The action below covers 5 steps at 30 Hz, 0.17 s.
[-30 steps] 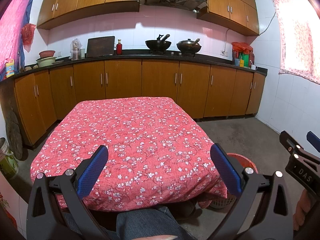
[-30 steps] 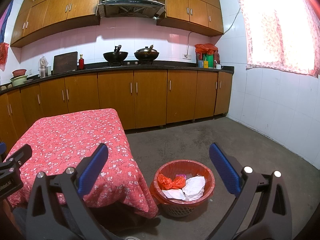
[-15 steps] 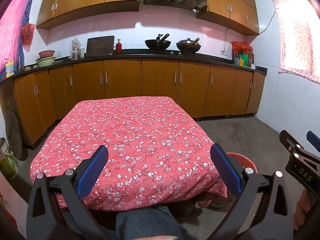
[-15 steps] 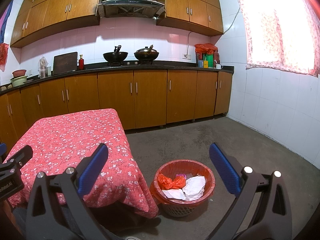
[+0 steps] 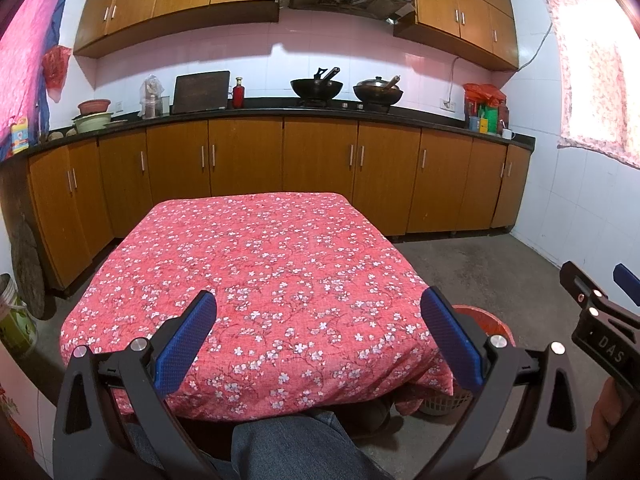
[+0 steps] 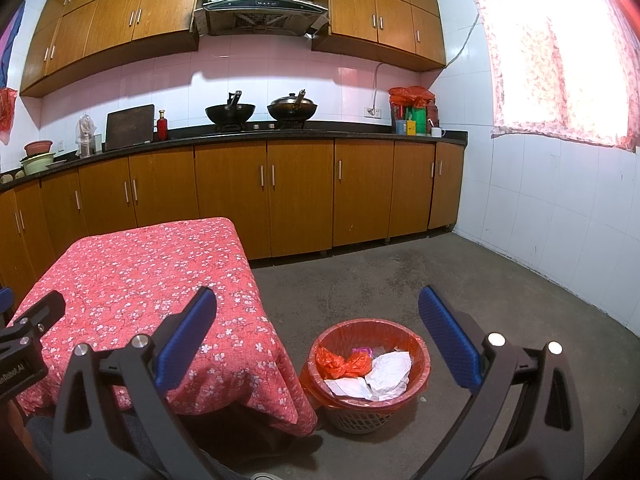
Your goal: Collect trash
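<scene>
A waste basket (image 6: 420,394) lined with a red bag stands on the floor right of the table; crumpled white paper (image 6: 386,372) and an orange plastic bag (image 6: 340,362) lie inside it. In the left wrist view only its rim (image 5: 490,318) shows behind a finger. My left gripper (image 5: 320,336) hangs open over the near edge of the table with the red flowered cloth (image 5: 260,280), holding nothing. My right gripper (image 6: 318,338) is open above the basket, also with nothing in it. No trash shows on the tablecloth.
Wooden cabinets (image 5: 280,172) and a dark counter with two woks (image 5: 316,88) run along the far wall. Concrete floor (image 6: 440,280) spreads right of the table. A person's denim-clad knee (image 5: 288,448) sits under the table's near edge. A green bucket (image 5: 12,320) stands far left.
</scene>
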Available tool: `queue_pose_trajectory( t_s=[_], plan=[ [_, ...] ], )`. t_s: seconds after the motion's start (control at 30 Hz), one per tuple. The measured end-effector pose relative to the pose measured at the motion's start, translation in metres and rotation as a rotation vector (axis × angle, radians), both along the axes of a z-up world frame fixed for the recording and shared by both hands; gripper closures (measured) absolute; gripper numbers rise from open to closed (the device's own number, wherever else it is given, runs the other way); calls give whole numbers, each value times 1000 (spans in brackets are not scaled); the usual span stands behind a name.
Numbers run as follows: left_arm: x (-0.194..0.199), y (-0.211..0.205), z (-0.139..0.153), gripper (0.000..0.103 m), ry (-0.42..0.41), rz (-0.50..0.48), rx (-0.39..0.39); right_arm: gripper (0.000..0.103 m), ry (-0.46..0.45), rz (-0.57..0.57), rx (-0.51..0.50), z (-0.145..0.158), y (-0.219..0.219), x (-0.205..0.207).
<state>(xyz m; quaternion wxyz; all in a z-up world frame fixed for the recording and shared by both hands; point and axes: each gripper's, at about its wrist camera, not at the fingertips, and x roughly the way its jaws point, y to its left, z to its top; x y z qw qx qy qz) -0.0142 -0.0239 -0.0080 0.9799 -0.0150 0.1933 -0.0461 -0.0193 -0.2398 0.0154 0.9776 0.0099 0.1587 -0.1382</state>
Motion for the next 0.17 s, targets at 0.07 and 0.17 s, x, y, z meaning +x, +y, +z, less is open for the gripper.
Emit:
queue_pose_trajectory(
  t_s=[0.07,0.17],
  plan=[
    [0,0,0,2,0,-1,-2,4,-1,1,-1,0,0,0],
    [1,1,0,2,2,-2,-1,4,0,0,-1,0,0,0]
  ],
)
